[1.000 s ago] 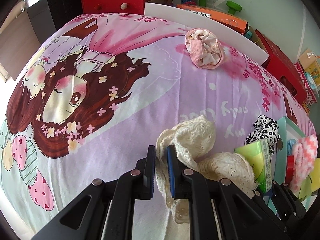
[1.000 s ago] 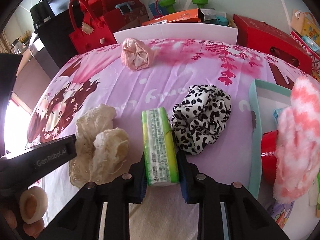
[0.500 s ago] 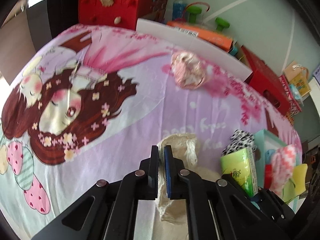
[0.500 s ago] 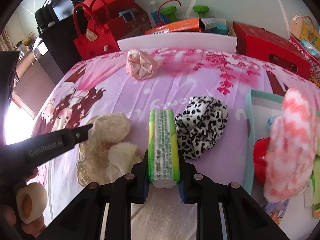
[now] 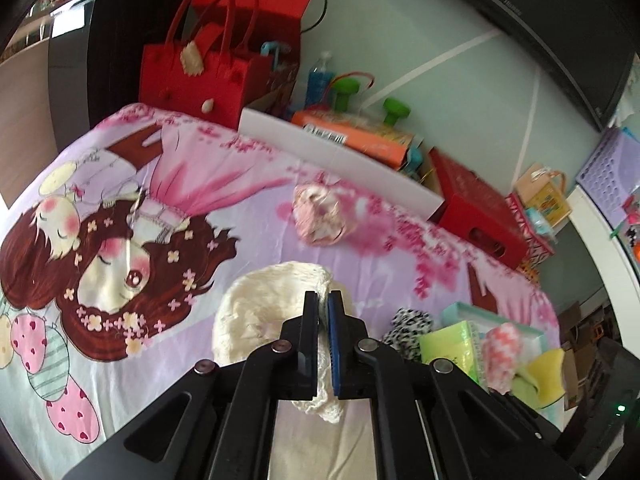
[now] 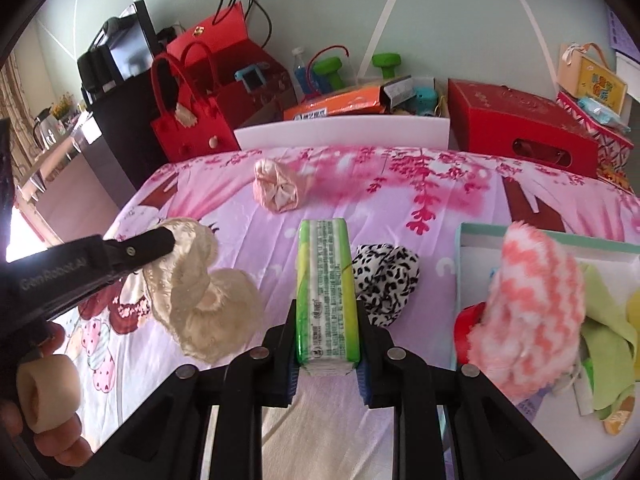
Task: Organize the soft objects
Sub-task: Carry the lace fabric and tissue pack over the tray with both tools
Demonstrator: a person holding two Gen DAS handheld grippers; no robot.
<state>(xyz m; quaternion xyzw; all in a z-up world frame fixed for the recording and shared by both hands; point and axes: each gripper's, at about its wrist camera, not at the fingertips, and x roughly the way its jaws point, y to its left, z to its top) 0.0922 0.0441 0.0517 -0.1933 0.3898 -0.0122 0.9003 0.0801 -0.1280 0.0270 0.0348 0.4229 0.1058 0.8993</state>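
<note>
Left wrist view: the left gripper (image 5: pixel 323 304) is pinching the cream lace scrunchie (image 5: pixel 260 312), which is hanging from its clenched jaws above the cartoon-print bedsheet (image 5: pixel 120 208); a pink scrunchie (image 5: pixel 320 216) is lying at 12 o'clock. Right wrist view: the right gripper (image 6: pixel 326 328) is clamping the green tissue pack (image 6: pixel 325 292), the leopard scrunchie (image 6: pixel 386 276) lying at 2 o'clock, the teal box (image 6: pixel 464 236) holding a pink fluffy item (image 6: pixel 528 308) at 3 o'clock.

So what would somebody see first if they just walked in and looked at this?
Probably the two black tongs up front, each holding something above the pink cartoon bedsheet: the left tongs pinch a cream lace scrunchie, and the right tongs grip a green tissue pack. Next, the fluffy pink-and-white scrunchie at the right, over the box, and the red bags behind the bed.
</note>
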